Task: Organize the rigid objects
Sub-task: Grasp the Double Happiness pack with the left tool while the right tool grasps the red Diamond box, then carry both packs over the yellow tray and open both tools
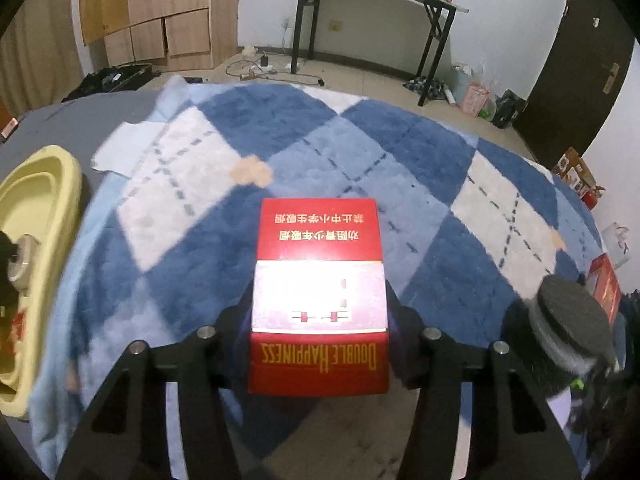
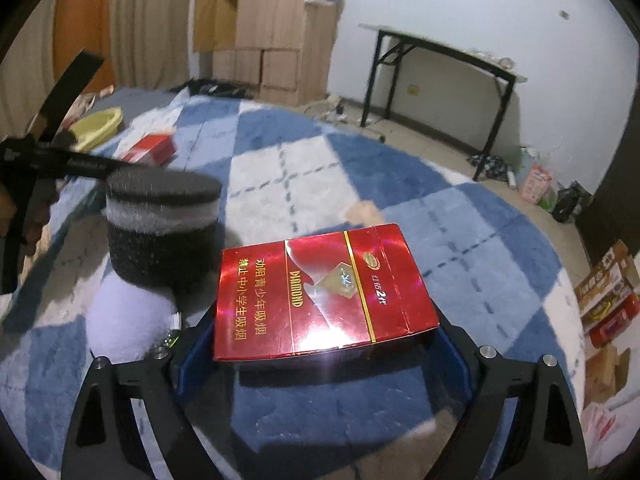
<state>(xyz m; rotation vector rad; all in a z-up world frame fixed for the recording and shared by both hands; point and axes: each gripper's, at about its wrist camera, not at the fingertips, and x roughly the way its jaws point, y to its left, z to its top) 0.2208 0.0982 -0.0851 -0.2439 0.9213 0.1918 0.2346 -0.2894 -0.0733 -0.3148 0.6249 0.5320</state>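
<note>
Looking over: I see a fluffy blue, pale-blue and white diamond-pattern blanket (image 1: 304, 148) covering the surface, grey sheet at its far-left edge.
Left gripper (image 1: 319, 332): jaws clamped on the sides of a red Double Happiness pack (image 1: 318, 280), which sits between them over the blanket.
Right gripper (image 2: 326, 344): a red Diamond pack (image 2: 324, 292) lies flat between the wide-set jaws; I cannot tell whether the pads press it.
Yellow tray (image 1: 36, 216): at the blanket's left edge, on the grey sheet.
Dark foam-topped cylinder (image 2: 160, 224): beside the Diamond pack, to its left.
Room: a black-legged folding table (image 1: 384, 4) against the white wall, a wooden wardrobe (image 1: 160, 8) left of it, cables on the tiled floor, a dark door (image 1: 580, 68) at right.
</note>
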